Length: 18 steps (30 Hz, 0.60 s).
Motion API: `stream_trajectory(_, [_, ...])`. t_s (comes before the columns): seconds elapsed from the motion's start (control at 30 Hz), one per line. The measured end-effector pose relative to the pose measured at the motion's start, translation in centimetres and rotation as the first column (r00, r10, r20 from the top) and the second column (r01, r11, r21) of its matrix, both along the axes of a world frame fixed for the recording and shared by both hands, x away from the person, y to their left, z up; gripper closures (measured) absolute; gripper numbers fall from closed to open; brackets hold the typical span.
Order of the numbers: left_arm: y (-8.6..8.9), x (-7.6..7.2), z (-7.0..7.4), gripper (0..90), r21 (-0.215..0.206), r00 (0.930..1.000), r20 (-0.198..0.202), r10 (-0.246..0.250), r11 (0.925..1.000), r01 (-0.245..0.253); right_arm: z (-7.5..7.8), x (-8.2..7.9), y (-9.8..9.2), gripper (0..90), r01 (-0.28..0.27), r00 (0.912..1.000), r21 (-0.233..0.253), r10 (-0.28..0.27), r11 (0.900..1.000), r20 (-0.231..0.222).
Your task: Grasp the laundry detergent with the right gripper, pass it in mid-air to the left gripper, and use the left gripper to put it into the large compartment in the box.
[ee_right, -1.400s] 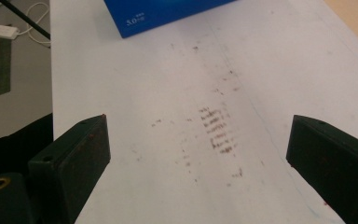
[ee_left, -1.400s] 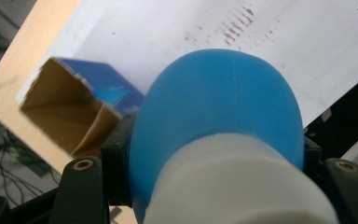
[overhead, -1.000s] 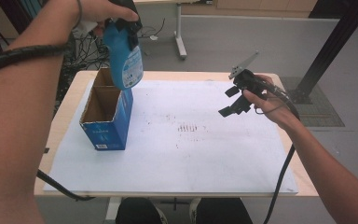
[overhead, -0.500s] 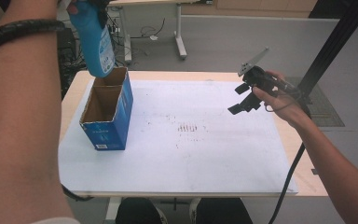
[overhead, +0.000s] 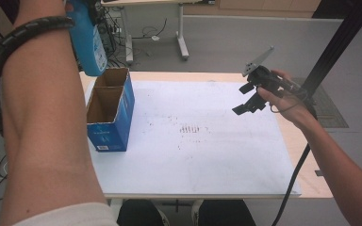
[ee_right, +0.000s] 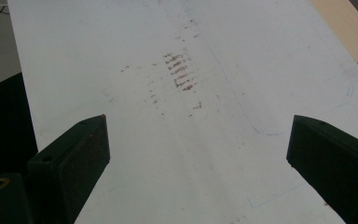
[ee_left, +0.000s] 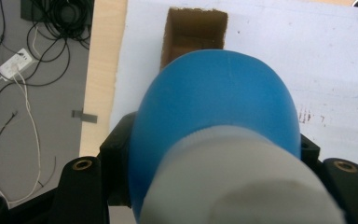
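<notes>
A blue bottle (overhead: 88, 42) with a white cap hangs high above the far left of the table, my left gripper (ee_left: 212, 156) shut on it just below the cap. In the left gripper view the bottle (ee_left: 214, 98) hides most of what lies under it. Beneath it stands an open blue cardboard box (overhead: 109, 117) with two empty compartments; its far opening (ee_left: 195, 32) shows past the bottle. My right gripper (overhead: 245, 100) hovers open over the table's right side, nothing between its jaws (ee_right: 198, 135).
A white sheet (overhead: 207, 160) covers the table, with reddish-brown smudges (overhead: 191, 128) at its middle, also seen as stains (ee_right: 182, 72). Cables (ee_left: 14, 70) lie on the floor to the left. A black post (overhead: 339, 42) rises at the far right.
My left gripper has lifted the blue bottle up and away from the box's opening, toward the far left. My right gripper has drifted slightly right and up, still open.
</notes>
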<state>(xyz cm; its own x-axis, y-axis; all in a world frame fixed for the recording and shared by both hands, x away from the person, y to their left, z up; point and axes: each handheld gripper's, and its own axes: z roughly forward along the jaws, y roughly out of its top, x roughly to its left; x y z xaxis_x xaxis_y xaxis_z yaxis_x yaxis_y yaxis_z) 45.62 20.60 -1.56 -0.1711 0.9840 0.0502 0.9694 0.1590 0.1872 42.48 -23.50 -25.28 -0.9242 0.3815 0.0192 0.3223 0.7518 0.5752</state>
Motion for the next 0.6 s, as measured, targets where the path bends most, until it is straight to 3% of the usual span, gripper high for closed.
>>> stream_trajectory(0.23, [1.0, 0.3, -2.5, 37.4, -0.020, 0.9997, -0.018, 0.014, 0.9997, -0.014, -0.4, 0.1, 0.3, 5.7, -0.007, 1.0000, -0.005, 0.007, 1.000, -0.006])
stream_trajectory(0.6, [2.3, 0.8, -7.9, 37.4, -0.048, 0.9985, -0.050, 0.020, 0.9986, -0.022, -0.5, 0.4, 0.9, 5.6, -0.012, 0.9999, -0.014, 0.012, 1.000, -0.002])
